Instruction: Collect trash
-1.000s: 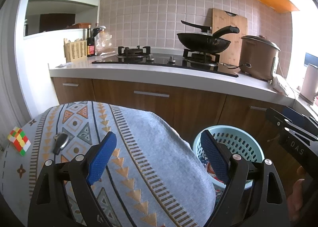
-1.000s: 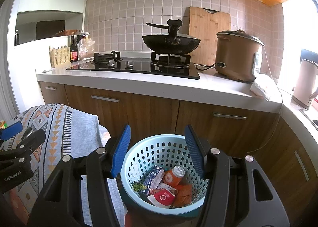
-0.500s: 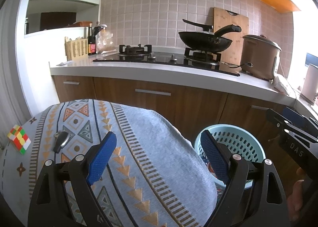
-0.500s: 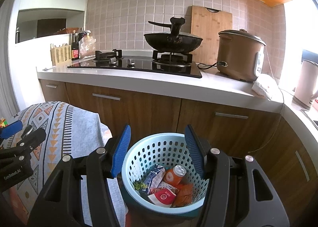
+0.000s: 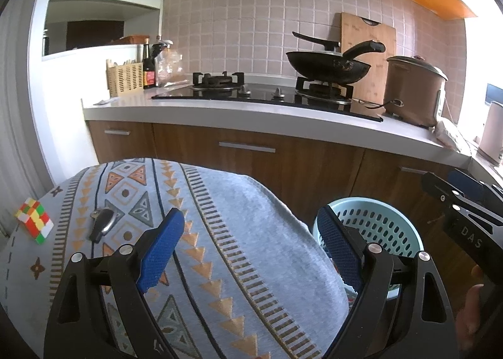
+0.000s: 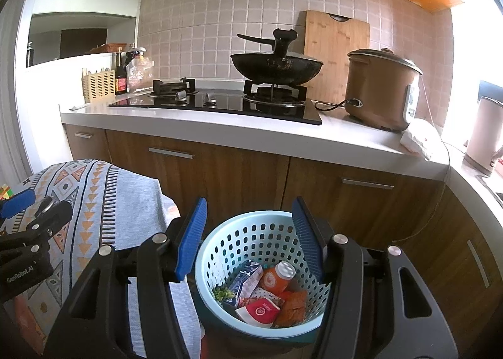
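The bench (image 5: 220,233) wears a patterned cloth, with a colour cube (image 5: 34,220) near its left edge and a dark key fob (image 5: 100,224) beside it. Off its right edge stands the blue basket (image 6: 251,233), holding a bottle (image 6: 278,277) and wrappers (image 6: 257,308). Left claw (image 5: 251,249) spread, empty, over the cloth; right claw (image 6: 250,239) spread above the basket.

Each claw (image 5: 251,246) (image 6: 250,239) is showing black arms, round silver screws and bumpy blue pads (image 5: 162,250).

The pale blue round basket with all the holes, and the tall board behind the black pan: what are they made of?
Pale blue round basket: seemingly moulded plastic, smooth, slightly glossy, with even punched holes. Tall board: looks like bamboo or wood, matte, showing striped grain and a cut-out handle.
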